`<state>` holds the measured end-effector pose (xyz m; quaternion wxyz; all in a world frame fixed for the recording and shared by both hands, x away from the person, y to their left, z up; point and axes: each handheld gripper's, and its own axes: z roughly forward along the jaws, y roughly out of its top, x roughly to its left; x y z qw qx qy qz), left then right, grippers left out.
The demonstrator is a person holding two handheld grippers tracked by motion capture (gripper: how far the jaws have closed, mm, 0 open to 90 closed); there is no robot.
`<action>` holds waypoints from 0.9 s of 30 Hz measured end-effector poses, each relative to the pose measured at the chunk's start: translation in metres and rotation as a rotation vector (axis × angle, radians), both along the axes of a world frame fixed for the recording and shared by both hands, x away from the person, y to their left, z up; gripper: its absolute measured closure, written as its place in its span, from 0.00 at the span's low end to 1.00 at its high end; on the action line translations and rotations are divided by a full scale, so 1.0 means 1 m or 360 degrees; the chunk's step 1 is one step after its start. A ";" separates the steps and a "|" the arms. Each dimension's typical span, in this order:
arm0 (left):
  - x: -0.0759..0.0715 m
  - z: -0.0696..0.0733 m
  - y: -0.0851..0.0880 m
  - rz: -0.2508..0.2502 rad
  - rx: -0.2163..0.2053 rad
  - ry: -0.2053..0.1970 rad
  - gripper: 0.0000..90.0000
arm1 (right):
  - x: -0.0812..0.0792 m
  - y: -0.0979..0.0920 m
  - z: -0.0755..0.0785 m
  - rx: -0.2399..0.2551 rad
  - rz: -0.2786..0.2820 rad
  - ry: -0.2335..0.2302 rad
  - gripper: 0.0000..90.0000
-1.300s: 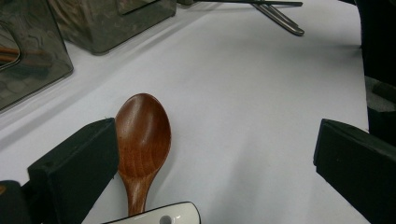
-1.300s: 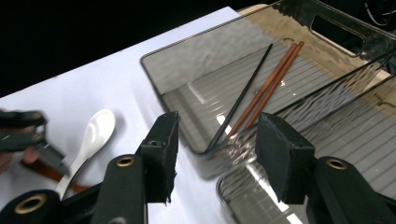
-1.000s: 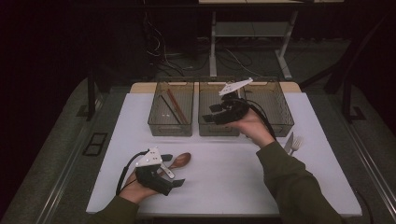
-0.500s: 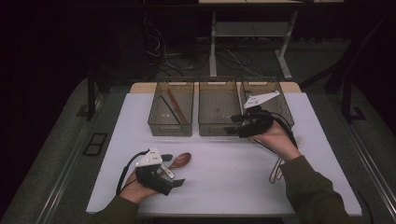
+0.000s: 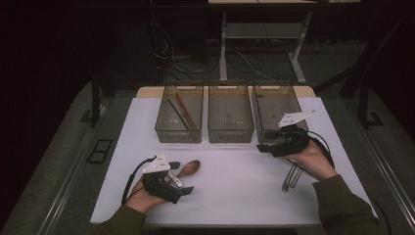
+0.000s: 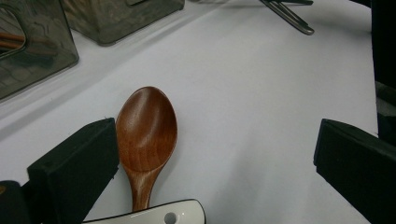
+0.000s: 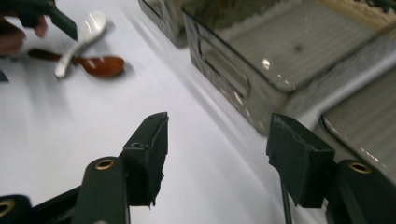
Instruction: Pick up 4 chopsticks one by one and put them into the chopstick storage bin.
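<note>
Left claw (image 5: pixel 182 188) sits low on the near edge of the worktop (image 5: pixel 235 181), jaws spread wide and empty, with the wooden spoon (image 6: pixel 145 135) lying flat between them, its bowl just beside the left jaw and its handle running back under a white spoon (image 6: pixel 154 217) that crosses it. My reading is that the work is sorting cutlery into bins, and the step in hand is the approach to the wooden spoon; the next move calls for closing on its neck or bowl without dragging the white spoon along. Right claw (image 5: pixel 263 148) hovers farther out on the right side, jaws also wide and holding nothing, just in front of the right bin (image 5: pixel 274 105); metal cutlery (image 5: pixel 289 177) lies on the worktop beside that hand and looks the likely next pick for it. Beyond stand three clear bins in a row: the left bin (image 5: pixel 180 117) holds long sticks, probably chopsticks, while the middle bin (image 5: pixel 230 115) and the right bin appear empty.
</note>
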<state>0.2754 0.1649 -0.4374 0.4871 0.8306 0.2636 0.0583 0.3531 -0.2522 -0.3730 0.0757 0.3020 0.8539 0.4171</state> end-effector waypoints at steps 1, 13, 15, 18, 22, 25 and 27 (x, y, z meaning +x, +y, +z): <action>0.000 0.000 0.000 0.0002 -0.0007 0.0002 0.00 | -0.002 -0.004 -0.002 -0.0015 -0.0006 0.0000 0.43; -0.002 0.002 0.001 -0.0010 -0.0011 -0.0037 0.00 | -0.023 -0.052 -0.024 -0.0107 -0.0125 0.0088 0.54; -0.003 0.002 0.000 -0.0014 -0.0009 -0.0035 0.00 | -0.026 -0.060 -0.027 -0.0118 -0.0149 0.0098 0.56; -0.003 0.002 0.000 -0.0019 -0.0008 -0.0042 0.00 | -0.029 -0.071 -0.033 -0.0138 -0.0180 0.0109 0.60; -0.003 0.002 0.000 -0.0021 -0.0007 -0.0032 0.00 | -0.032 -0.082 -0.042 -0.0181 -0.0206 0.0126 0.66; -0.003 0.002 0.000 -0.0022 -0.0012 -0.0027 0.00 | -0.034 -0.088 -0.047 -0.0226 -0.0210 0.0130 0.72; -0.003 0.002 0.000 -0.0024 -0.0011 -0.0028 0.00 | -0.035 -0.091 -0.049 -0.0245 -0.0212 0.0136 0.75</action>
